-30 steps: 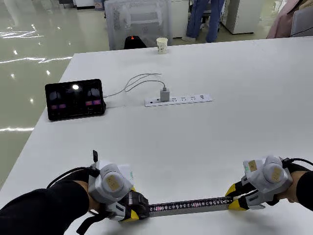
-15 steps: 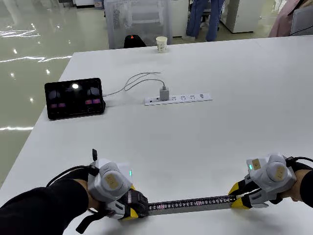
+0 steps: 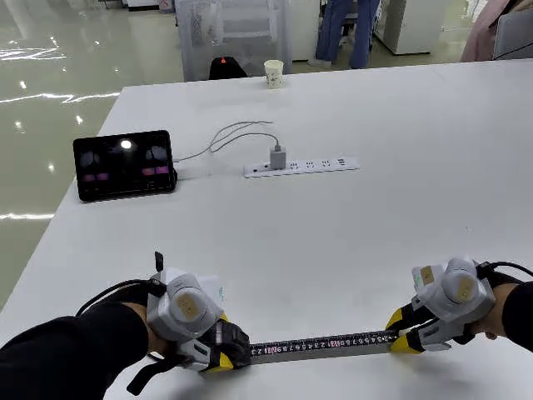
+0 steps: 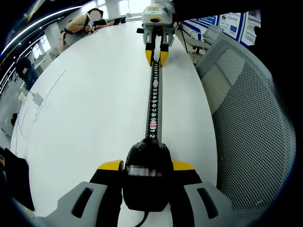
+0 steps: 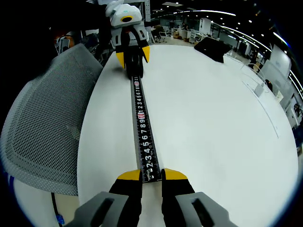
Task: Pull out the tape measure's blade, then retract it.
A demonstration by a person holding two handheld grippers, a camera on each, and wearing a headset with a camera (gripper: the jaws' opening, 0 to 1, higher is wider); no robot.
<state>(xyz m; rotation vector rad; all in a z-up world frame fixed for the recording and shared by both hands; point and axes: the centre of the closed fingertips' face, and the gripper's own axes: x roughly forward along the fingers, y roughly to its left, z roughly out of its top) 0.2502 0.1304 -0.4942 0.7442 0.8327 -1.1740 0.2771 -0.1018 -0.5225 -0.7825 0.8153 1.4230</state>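
The left gripper (image 4: 147, 166) is clamped on the black tape measure case (image 4: 146, 188), low on the white table (image 3: 333, 233) near its front edge. The blade (image 3: 323, 345) lies stretched rightward to the right gripper (image 3: 397, 332), whose yellow tips pinch what seems to be its end. Both forearms reach in level.

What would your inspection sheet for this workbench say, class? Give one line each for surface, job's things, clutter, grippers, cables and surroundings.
Surface: white table, bare in the middle.
Job's things: tape measure case with its blade pulled out along the near edge.
Clutter: tablet, power strip with a charger, paper cup at the far edge.
Grippers: left hand-held gripper shut on the tape measure case; right hand-held gripper shut on the blade's end.
Cables: grey cable loops from the charger toward the tablet.
Surroundings: glossy floor, mesh chair, people standing beyond the table.
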